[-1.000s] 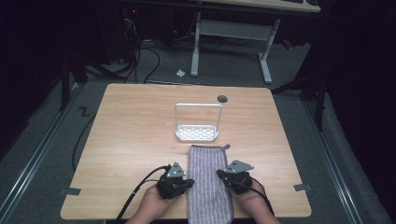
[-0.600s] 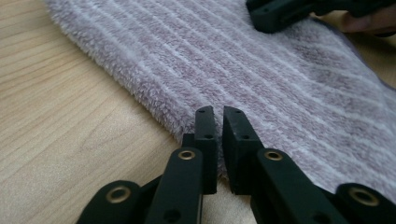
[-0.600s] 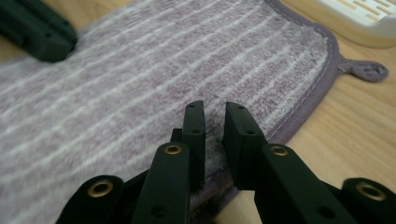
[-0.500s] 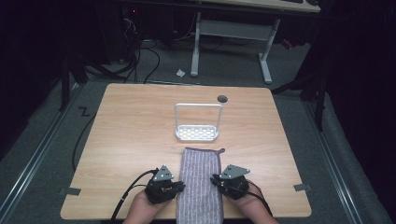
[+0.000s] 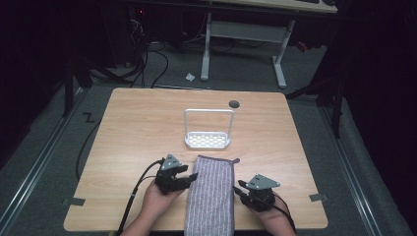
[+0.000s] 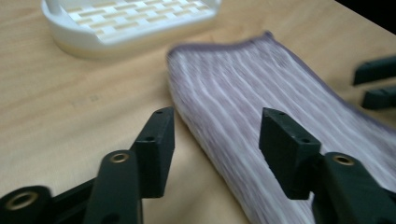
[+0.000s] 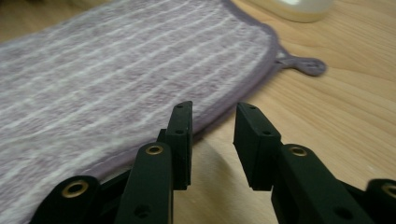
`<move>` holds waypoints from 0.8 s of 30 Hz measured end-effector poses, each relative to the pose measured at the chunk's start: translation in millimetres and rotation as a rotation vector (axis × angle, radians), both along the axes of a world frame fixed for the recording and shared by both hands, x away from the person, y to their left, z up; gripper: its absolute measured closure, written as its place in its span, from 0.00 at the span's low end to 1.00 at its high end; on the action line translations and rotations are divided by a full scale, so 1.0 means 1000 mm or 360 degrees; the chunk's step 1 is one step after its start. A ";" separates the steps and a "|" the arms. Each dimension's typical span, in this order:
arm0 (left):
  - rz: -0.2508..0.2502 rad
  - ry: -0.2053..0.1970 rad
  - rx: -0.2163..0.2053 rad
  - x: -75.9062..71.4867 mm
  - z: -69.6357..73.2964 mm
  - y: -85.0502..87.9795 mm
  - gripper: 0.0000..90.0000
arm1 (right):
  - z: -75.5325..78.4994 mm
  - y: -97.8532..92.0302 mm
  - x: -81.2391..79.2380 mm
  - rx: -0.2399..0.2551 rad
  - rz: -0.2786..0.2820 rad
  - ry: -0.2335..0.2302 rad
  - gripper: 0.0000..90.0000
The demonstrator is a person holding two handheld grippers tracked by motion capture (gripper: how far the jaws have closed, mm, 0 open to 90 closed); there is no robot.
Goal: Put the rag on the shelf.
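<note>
Since the folded striped towel (image 5: 210, 196) lies flat on the table (image 5: 137, 128) just in front of the white rack (image 5: 207, 140), we reckon both grippers have let go to leave it there; our left gripper (image 5: 189, 178) sits at the towel's left edge, jaws just opened wide with nothing between them; the right gripper (image 5: 239, 189) sits off its right edge, jaws parting too, empty; the towel's near end is cut off, and it looks blurry in the left gripper view.
</note>
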State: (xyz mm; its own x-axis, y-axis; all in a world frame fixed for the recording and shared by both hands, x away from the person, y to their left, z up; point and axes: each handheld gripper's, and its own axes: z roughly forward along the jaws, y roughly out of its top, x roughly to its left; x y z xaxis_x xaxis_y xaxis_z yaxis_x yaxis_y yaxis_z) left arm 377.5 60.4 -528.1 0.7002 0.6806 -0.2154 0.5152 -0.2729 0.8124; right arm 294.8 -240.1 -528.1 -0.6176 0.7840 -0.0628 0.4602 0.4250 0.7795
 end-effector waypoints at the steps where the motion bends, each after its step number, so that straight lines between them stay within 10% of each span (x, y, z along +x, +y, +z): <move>1: 0.0009 -0.0003 0.0020 0.006 0.000 -0.006 0.47 | 0.000 -0.001 0.001 0.0002 -0.0015 -0.0009 0.72; 11: 0.0057 0.0103 0.0040 0.036 -0.012 -0.025 0.57 | 0.000 0.001 0.012 0.0075 -0.0097 0.0038 0.69; 24: 0.0030 0.0153 0.0009 0.034 -0.014 -0.024 0.86 | -0.009 0.025 0.080 0.0134 -0.0298 0.0184 0.49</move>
State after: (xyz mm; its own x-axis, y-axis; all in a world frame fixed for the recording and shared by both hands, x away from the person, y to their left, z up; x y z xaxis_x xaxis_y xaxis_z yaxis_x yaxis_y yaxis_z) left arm 411.5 36.9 -542.0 0.6634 0.6951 -0.2769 0.5959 -0.2670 0.7573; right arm 374.9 -214.7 -536.8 -0.4600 0.8851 0.0705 0.6132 0.2593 0.7462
